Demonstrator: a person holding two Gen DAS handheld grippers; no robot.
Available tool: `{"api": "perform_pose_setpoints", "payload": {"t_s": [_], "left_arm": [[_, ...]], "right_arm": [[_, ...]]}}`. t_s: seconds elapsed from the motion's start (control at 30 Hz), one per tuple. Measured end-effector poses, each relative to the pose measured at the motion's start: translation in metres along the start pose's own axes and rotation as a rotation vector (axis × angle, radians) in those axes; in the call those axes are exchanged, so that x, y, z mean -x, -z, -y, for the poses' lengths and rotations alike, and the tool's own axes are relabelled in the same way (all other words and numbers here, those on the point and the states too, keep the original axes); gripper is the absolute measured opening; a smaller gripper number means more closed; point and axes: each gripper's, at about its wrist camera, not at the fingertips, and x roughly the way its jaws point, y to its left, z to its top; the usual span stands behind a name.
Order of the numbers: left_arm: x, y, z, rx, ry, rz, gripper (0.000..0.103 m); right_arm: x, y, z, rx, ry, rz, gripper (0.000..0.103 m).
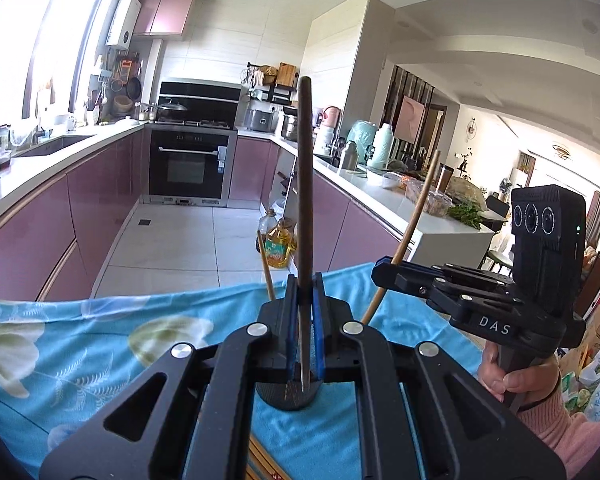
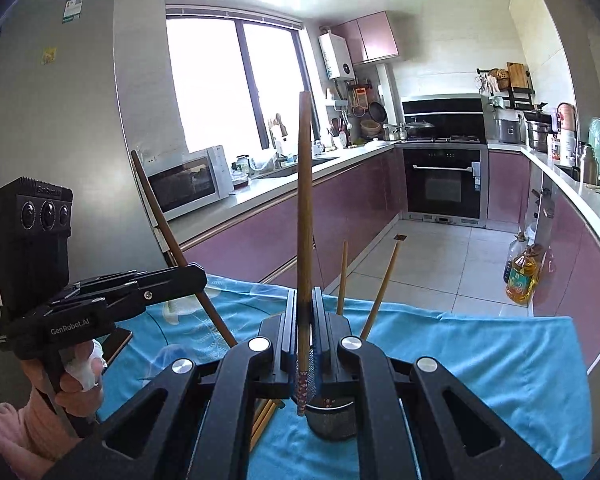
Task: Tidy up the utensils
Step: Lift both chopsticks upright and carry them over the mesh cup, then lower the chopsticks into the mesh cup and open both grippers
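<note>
My left gripper (image 1: pixel 303 312) is shut on a dark brown chopstick (image 1: pixel 304 184) and holds it upright, its lower tip over a black mesh holder (image 1: pixel 286 396). My right gripper (image 2: pixel 304 320) is shut on a light wooden chopstick (image 2: pixel 305 208) with a patterned end, held upright over the same holder (image 2: pixel 332 420). Two more chopsticks (image 2: pixel 380 292) stand in the holder. Each gripper also shows in the other's view: the right one (image 1: pixel 384 270) on the right, the left one (image 2: pixel 198 276) on the left.
A blue floral cloth (image 1: pixel 80 340) covers the table. Several loose chopsticks (image 2: pixel 264 420) lie on it beside the holder. Beyond the table edge is the tiled kitchen floor with oil bottles (image 1: pixel 278 246), pink cabinets and an oven.
</note>
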Motion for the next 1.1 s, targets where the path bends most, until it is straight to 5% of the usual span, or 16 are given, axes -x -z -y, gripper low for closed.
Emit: {"api": "perform_pose_setpoints", "payload": {"t_s": [0.43,1.1], "left_arm": [[-0.012,-0.004,0.009,-0.047,-0.033,0.003,0.007],[-0.093,0.038,-0.012,-0.065,-0.056,-0.253,0.007]], "right_arm": [[-0.015,-0.006,0.008,-0.009,0.035,0.002,0.006],[-0.082,0.032,0.032,-0.062,0.053,-0.294,0.007]]}}
